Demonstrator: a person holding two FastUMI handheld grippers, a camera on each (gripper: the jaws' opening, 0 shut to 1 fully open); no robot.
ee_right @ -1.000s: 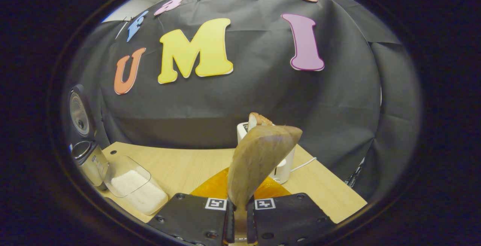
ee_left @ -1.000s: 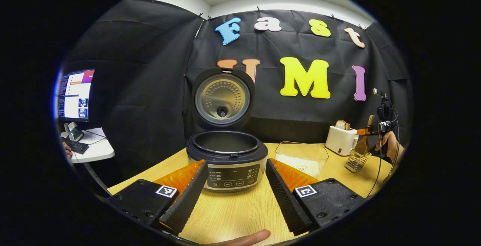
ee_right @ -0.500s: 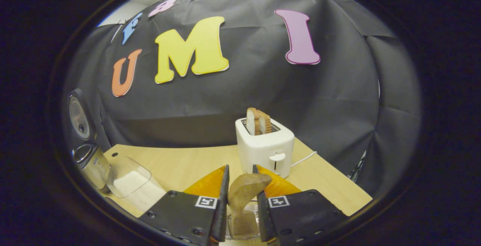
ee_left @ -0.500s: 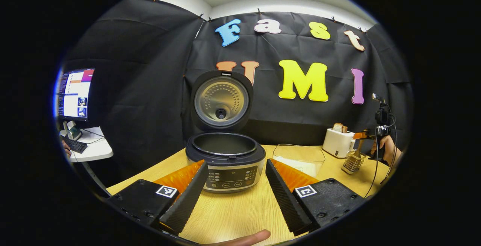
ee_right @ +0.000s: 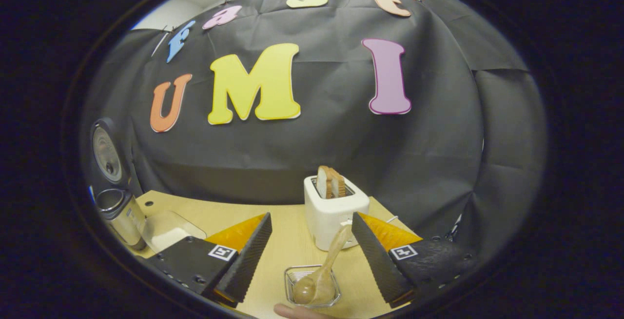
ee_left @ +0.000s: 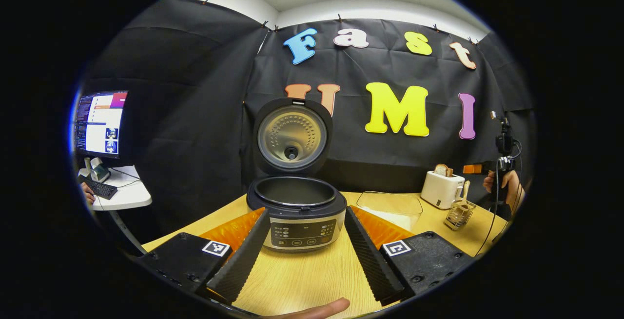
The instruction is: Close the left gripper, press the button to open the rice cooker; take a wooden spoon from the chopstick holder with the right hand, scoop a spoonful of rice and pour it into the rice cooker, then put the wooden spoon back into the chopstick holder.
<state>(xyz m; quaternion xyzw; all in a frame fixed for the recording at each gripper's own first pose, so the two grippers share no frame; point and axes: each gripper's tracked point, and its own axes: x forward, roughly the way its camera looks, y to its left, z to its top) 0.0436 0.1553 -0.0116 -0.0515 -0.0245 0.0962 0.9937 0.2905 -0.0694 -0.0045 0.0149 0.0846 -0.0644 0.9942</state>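
Progress: spoon [ee_right: 319,272] stood back in holder [ee_right: 312,286], last step apparently done | cooker [ee_left: 296,211] lid up, pot looked empty from this angle, rice hard to tell | bin [ee_right: 168,231] held rice | right hand-held gripper [ee_right: 312,260] open above holder | left hand-held gripper [ee_left: 302,255] open on tabletop [ee_left: 302,280].

The left gripper [ee_left: 307,246] sat low in the left gripper view, its two fingers spread wide apart and gripping nothing. A fingertip [ee_left: 321,308] showed at the bottom edge. At the far right, a hand [ee_left: 507,187] held the right gripper. In the right gripper view, the right gripper [ee_right: 312,255] stood open, fingers well apart.
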